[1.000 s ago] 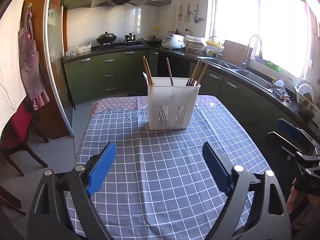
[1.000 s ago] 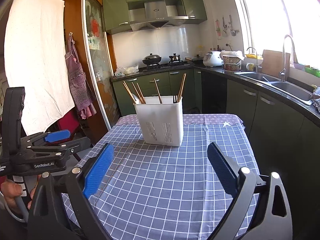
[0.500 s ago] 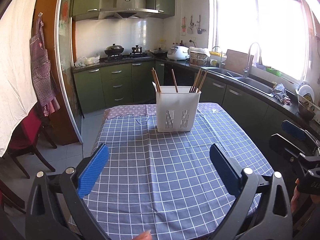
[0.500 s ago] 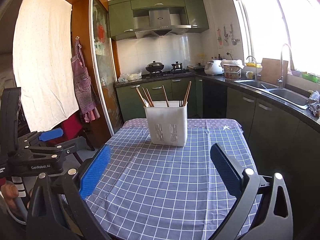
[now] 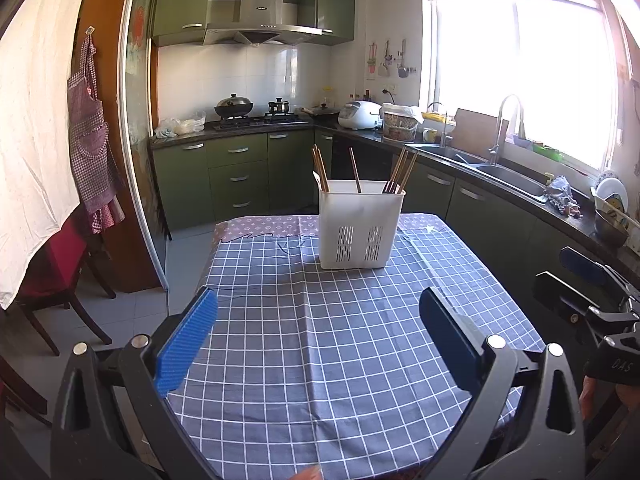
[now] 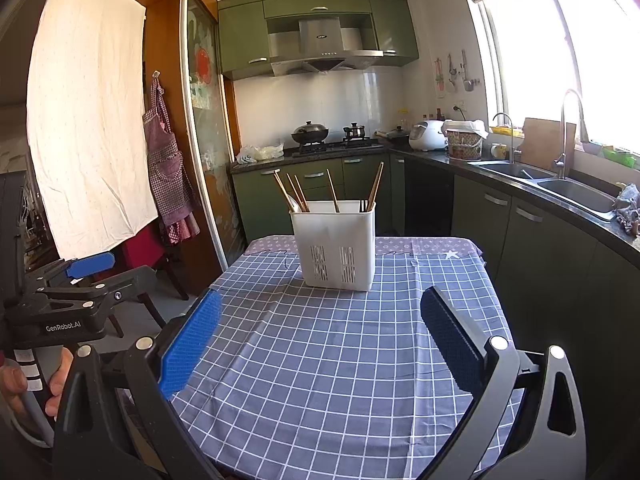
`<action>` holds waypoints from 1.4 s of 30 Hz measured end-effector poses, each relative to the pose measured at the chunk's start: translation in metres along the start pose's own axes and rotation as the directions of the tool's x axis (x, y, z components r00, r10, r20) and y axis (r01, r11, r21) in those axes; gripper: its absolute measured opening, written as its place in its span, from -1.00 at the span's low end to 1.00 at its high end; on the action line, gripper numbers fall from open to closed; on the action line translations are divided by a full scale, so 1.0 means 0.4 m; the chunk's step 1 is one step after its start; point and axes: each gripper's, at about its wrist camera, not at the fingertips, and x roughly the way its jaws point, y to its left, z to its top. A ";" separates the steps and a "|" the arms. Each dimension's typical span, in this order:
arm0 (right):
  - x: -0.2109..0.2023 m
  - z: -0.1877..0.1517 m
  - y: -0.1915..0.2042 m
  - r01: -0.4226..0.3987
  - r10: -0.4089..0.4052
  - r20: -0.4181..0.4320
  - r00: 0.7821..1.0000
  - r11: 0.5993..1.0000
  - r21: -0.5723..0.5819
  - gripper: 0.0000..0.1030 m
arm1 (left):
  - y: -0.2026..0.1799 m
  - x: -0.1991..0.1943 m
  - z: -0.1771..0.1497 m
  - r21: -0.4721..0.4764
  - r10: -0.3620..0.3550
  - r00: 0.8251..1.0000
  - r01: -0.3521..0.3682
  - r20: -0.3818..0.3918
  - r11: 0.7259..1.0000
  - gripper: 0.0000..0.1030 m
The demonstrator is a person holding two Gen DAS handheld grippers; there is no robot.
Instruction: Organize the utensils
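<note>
A white slotted utensil holder (image 5: pixel 359 227) stands upright at the far end of the table, with several wooden chopsticks (image 5: pixel 400 171) and a white spoon leaning in it. It also shows in the right wrist view (image 6: pixel 335 245), with its chopsticks (image 6: pixel 297 193). My left gripper (image 5: pixel 318 336) is open and empty, held back over the near end of the table. My right gripper (image 6: pixel 320 340) is open and empty, likewise well short of the holder. Each gripper's body appears at the edge of the other's view.
The table wears a blue checked cloth (image 5: pixel 340 320). Green kitchen cabinets (image 5: pixel 240 176), a stove with pots, and a sink counter (image 5: pixel 500 172) run behind and to the right. A red chair (image 5: pixel 52 276) stands left of the table.
Both grippers have pulled back and risen away from the holder, so it looks smaller and farther. Their jaws stay open and empty.
</note>
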 end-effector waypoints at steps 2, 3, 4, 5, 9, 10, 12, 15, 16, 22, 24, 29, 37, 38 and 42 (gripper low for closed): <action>0.000 0.001 0.001 -0.003 0.003 -0.002 1.000 1.000 -0.001 0.91 | 0.001 -0.002 0.001 0.001 0.002 1.000 -0.002 0.000 1.000 0.86; 0.000 0.001 0.002 -0.004 0.004 -0.002 1.000 1.000 0.000 0.91 | 0.002 -0.002 0.001 0.000 0.002 1.000 -0.002 0.000 1.000 0.86; 0.001 0.001 0.002 -0.005 0.005 -0.003 1.000 1.000 -0.001 0.91 | 0.003 -0.002 0.001 -0.001 0.003 1.000 -0.003 -0.001 1.000 0.86; 0.002 0.002 0.002 -0.006 0.006 -0.002 1.000 1.000 -0.001 0.91 | 0.004 -0.003 0.001 -0.002 0.002 1.000 -0.002 -0.002 1.000 0.86; 0.005 0.002 0.002 -0.008 0.008 -0.005 1.000 1.000 0.001 0.91 | 0.005 -0.005 0.001 -0.006 0.002 1.000 -0.002 0.000 1.000 0.86; 0.006 0.001 0.001 -0.008 0.008 -0.006 1.000 1.000 0.002 0.91 | 0.005 -0.005 0.001 -0.006 0.001 1.000 -0.001 -0.001 1.000 0.86; 0.010 0.002 -0.002 -0.011 0.011 -0.008 1.000 1.000 0.004 0.91 | 0.005 -0.005 0.001 -0.005 0.004 1.000 -0.004 0.000 1.000 0.86; 0.013 0.001 -0.001 -0.014 0.014 -0.010 1.000 1.000 0.003 0.91 | 0.003 -0.003 0.004 -0.005 0.001 1.000 -0.001 -0.002 1.000 0.86; 0.014 0.001 -0.002 -0.015 0.015 -0.010 1.000 1.000 0.004 0.91 | 0.003 -0.003 0.004 -0.005 0.002 1.000 -0.002 -0.001 1.000 0.86; 0.020 -0.002 -0.003 -0.018 0.018 -0.017 1.000 1.000 0.006 0.91 | 0.001 -0.005 0.003 -0.006 0.001 1.000 -0.001 0.000 1.000 0.86; 0.022 -0.002 -0.004 -0.021 0.021 -0.018 1.000 1.000 0.009 0.91 | 0.000 -0.004 0.002 -0.006 0.001 1.000 -0.001 -0.001 1.000 0.86; 0.025 -0.003 -0.003 -0.023 0.023 -0.020 1.000 1.000 0.009 0.91 | 0.002 -0.004 0.002 -0.012 0.000 1.000 0.000 -0.004 1.000 0.86; 0.029 -0.006 -0.001 -0.023 0.023 -0.022 0.999 1.000 0.008 0.91 | 0.003 -0.003 0.005 -0.014 0.001 1.000 -0.001 -0.005 1.000 0.86; 0.030 -0.007 -0.001 -0.023 0.023 -0.023 0.999 1.000 0.007 0.91 | 0.003 -0.003 0.004 -0.014 0.000 1.000 0.000 -0.006 1.000 0.86; 0.032 -0.007 -0.002 -0.024 0.024 -0.024 0.999 1.000 0.007 0.91 | 0.003 -0.002 0.003 -0.013 -0.002 1.000 0.002 -0.007 1.000 0.86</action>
